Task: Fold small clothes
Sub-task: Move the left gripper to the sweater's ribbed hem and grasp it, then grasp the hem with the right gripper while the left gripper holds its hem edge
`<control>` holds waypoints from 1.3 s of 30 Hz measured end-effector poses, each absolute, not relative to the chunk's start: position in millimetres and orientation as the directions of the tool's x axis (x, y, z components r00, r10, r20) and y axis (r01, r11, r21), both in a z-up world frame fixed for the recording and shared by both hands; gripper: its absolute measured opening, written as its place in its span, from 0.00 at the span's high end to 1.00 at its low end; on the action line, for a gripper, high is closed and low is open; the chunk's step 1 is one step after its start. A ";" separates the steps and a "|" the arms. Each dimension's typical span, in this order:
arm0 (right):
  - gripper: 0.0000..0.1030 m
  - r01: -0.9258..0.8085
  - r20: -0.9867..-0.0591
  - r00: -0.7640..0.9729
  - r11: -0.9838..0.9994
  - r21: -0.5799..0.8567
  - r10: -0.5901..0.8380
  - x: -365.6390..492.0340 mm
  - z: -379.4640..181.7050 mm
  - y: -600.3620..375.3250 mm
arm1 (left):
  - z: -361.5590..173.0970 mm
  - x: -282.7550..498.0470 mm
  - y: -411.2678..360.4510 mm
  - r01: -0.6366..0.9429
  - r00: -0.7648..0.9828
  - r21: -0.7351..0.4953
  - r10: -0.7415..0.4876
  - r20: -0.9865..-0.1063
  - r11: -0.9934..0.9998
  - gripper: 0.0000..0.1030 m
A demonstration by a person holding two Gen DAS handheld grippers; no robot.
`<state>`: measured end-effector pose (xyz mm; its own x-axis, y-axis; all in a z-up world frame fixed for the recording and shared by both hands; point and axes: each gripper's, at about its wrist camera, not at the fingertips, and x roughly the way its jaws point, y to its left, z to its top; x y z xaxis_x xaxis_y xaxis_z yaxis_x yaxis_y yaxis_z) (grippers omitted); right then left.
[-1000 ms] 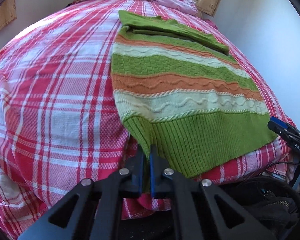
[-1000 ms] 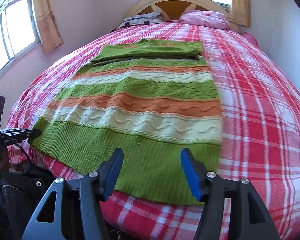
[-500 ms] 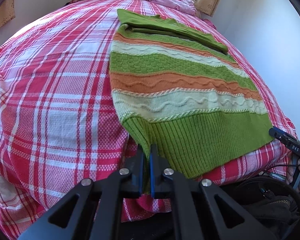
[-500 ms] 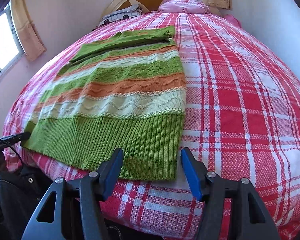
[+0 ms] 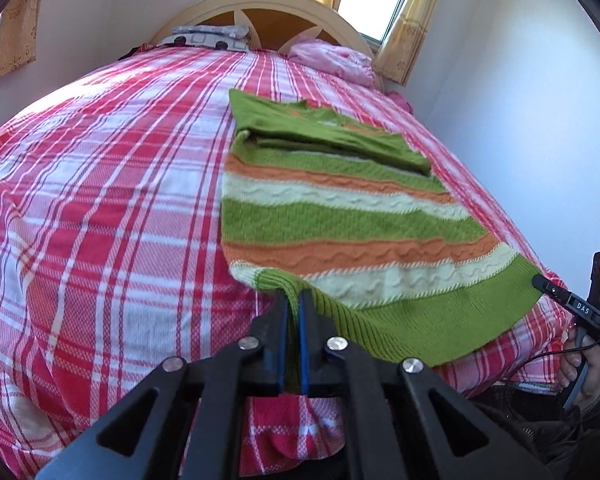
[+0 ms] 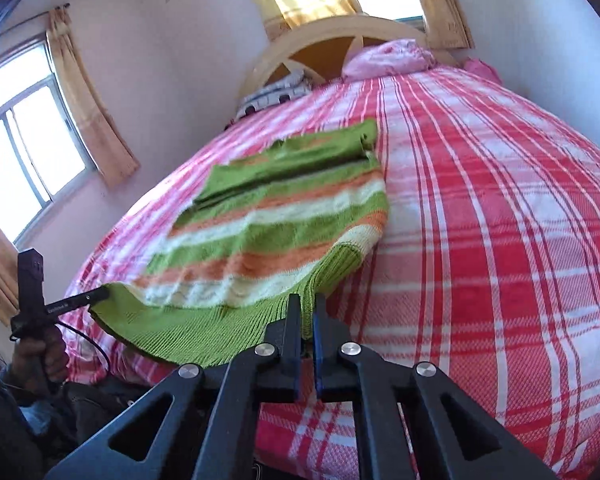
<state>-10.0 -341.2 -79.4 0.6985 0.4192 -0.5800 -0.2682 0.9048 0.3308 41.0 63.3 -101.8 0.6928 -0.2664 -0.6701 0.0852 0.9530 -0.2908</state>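
Note:
A green, orange and cream striped sweater [image 5: 340,220] lies on the red plaid bed [image 5: 100,200], its sleeves folded across the far end. In the left wrist view my left gripper [image 5: 294,300] is shut on the near left corner of the ribbed green hem, and the right gripper [image 5: 556,290] shows at the far right, at the other corner. The right wrist view shows my right gripper [image 6: 309,308] shut on the sweater [image 6: 268,236] hem at its right corner. There the left gripper [image 6: 100,294] pinches the left corner. The hem hangs raised between them.
A pink pillow [image 5: 332,60] and a patterned pillow [image 5: 208,36] lie by the wooden headboard [image 6: 340,36]. A wall runs close along the bed's right side [image 5: 520,120]. Curtained windows [image 6: 32,148] stand on the left. A hand [image 6: 40,352] and dark bags sit below the bed's near edge.
The right gripper's jaws have shut on the hem's right corner. Both grippers have risen, lifting the hem off the bed, and both views tilt up toward the headboard.

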 end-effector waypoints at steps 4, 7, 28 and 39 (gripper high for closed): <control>0.96 -0.255 -0.593 0.685 0.902 0.348 0.423 -3.4 -87.7 -341.0 | -100.1 44.5 64.3 0.103 0.711 -0.267 -0.258 -0.654 0.958 0.95; 0.96 -0.253 -0.563 0.692 0.883 0.396 0.451 -4.0 -83.5 -349.4 | -96.4 44.8 71.4 0.108 0.716 -0.305 -0.286 -0.637 0.946 0.95; 0.96 -0.336 -0.382 0.783 0.850 0.405 0.491 46.1 -10.7 -344.5 | -47.0 90.2 85.3 0.109 0.810 -0.319 -0.270 -0.520 0.941 0.99; 0.96 -0.346 -0.409 0.760 0.847 0.404 0.506 33.1 -17.1 -345.7 | -141.6 60.5 85.6 -0.011 0.474 -0.453 -0.394 -0.787 0.891 0.92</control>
<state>33.1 -345.7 -17.1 0.7596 0.5058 -0.4090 -0.3461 0.8466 0.4042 60.5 85.6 -141.6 0.4743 -0.3944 -0.7871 -0.0107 0.8914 -0.4530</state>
